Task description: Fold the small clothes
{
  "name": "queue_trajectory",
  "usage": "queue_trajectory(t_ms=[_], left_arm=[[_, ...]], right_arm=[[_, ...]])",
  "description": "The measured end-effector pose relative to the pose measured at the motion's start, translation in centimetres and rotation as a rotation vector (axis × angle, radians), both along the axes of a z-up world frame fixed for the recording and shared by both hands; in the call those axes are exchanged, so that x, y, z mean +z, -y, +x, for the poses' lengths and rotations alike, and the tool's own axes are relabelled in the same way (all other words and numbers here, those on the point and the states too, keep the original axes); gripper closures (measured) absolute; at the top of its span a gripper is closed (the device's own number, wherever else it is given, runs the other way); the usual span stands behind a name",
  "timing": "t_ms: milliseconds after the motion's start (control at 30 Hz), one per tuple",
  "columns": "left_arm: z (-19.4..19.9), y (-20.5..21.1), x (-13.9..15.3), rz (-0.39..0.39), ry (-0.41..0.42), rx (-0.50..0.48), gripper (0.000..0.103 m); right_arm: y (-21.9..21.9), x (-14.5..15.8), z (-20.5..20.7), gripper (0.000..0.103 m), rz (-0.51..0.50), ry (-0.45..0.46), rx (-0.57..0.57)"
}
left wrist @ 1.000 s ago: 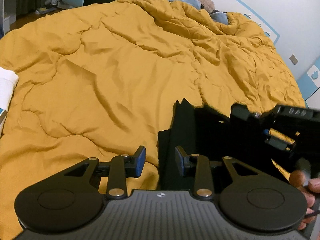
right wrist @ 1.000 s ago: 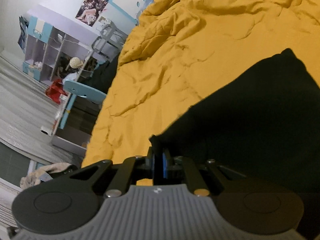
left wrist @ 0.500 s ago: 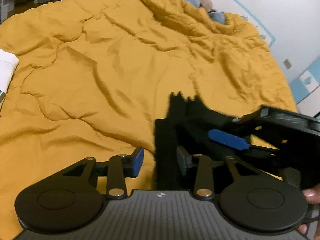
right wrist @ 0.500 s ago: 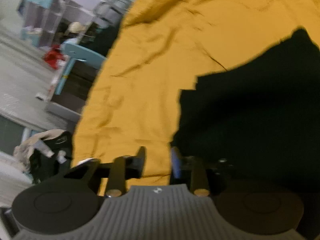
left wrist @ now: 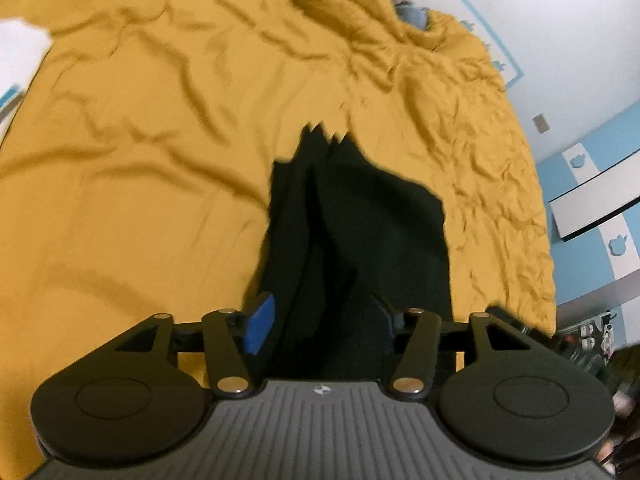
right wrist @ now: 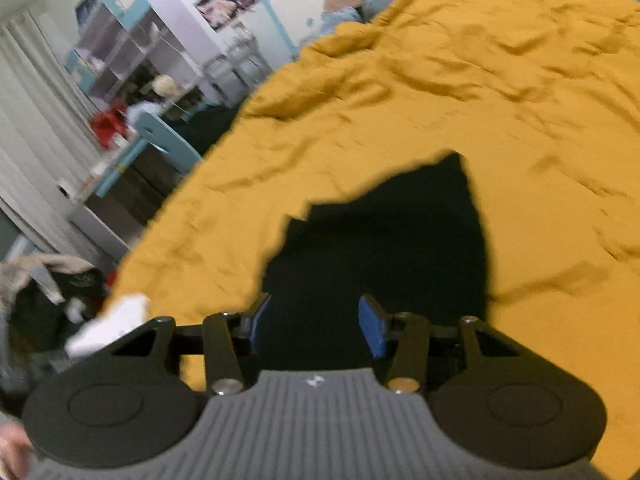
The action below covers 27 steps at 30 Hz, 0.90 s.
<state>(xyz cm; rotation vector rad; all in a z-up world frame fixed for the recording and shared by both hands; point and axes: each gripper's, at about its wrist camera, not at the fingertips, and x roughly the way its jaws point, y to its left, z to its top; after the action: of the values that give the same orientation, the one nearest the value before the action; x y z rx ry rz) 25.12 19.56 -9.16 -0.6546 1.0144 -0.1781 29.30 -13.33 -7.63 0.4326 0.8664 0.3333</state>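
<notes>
Room: bedroom with white and light-blue walls; shelving unit [right wrist: 132,60], pale blue chair [right wrist: 170,142] and posters seen off the bed's edge in the right wrist view
Surface: rumpled mustard-yellow duvet [left wrist: 160,160] spread across the bed, filling most of both views, creased all over
Garment: black cloth [left wrist: 360,232] lying on the duvet directly ahead of both grippers; in the left wrist view, bunched into long upright folds with a jagged far edge; in the right wrist view [right wrist: 384,248], spread flatter, with a ragged left edge and a pointed far corner
Left gripper: [left wrist: 320,320] jaws spread wide, straddling the near end of the black cloth; blue pad [left wrist: 260,322] of one finger clear at the cloth's left side, the other finger dark against the fabric and hard to make out; touching or not, cannot tell
Right gripper: [right wrist: 316,326] jaws apart, both blue pads [right wrist: 372,330] showing, black cloth filling the gap between them; nothing clamped
White item: [left wrist: 20,52] pale folded thing at the far left edge of the duvet in the left wrist view, blurred
Plush toys: [right wrist: 352,4] brown and blue soft shapes at the head of the bed, too blurred for detail
</notes>
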Motion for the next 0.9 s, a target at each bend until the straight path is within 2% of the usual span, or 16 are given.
queue_trajectory(t_ms=[67,200,267,367,433,467,500,533,567,633,667,733,800,833,900], left_arm=[[-0.7,0.0,-0.6,-0.017,-0.030,0.006,0.037],[-1.6,0.3,-2.6,-0.109,-0.092,0.007,0.037],[-1.6,0.7,-3.4,-0.136,-0.111,0.019,0.037],[-1.6,1.6,-3.6,-0.211,-0.106,0.013,0.037],[-1.4,2.2,-3.6,-0.209,-0.091,0.010,0.037],[-1.1,2.5,-3.5,-0.175,-0.081,0.009,0.047],[-0.7,2.7,-3.5,-0.127,-0.071,0.011,0.063],[-0.4,2.8,-3.6,-0.093,-0.074,0.018,0.072],[-0.1,2.8,-3.7,-0.099,-0.077,0.016,0.087],[-0.3,2.9,-2.7,-0.131,-0.033,0.021,0.092],[-0.5,3.2,-1.4,-0.129,0.021,0.005,0.093],[-0.9,4.0,1.5,-0.106,0.127,-0.027,0.095],[-1.2,4.7,4.2,-0.082,0.199,-0.043,0.099],[-1.3,4.9,5.5,-0.068,0.230,-0.046,0.099],[-1.2,4.7,7.2,-0.032,0.257,-0.048,0.099]], right_arm=[[0.7,-1.5,-1.6,0.052,-0.034,-0.019,-0.001],[1.2,-3.5,-4.7,0.044,-0.087,-0.010,0.027],[1.1,-3.9,-6.1,0.032,-0.138,0.022,0.048],[0.6,-4.4,-8.0,0.023,-0.211,0.064,0.095],[0.1,-4.5,-8.5,0.021,-0.246,0.078,0.119],[0.1,-4.7,-8.7,0.021,-0.258,0.077,0.123],[-0.2,-5.0,-8.8,0.021,-0.266,0.071,0.132],[-0.4,-5.3,-8.7,0.021,-0.270,0.065,0.144],[-0.7,-5.8,-8.7,0.021,-0.287,0.065,0.149],[-1.2,-6.3,-8.8,0.021,-0.328,0.076,0.155],[-1.3,-6.4,-8.8,0.021,-0.341,0.080,0.155],[-1.2,-6.5,-8.5,0.021,-0.325,0.079,0.141],[-1.0,-6.6,-7.7,0.022,-0.313,0.075,0.111],[-0.8,-6.6,-7.4,0.025,-0.318,0.069,0.098],[-0.4,-6.7,-7.0,0.042,-0.332,0.045,0.077]])
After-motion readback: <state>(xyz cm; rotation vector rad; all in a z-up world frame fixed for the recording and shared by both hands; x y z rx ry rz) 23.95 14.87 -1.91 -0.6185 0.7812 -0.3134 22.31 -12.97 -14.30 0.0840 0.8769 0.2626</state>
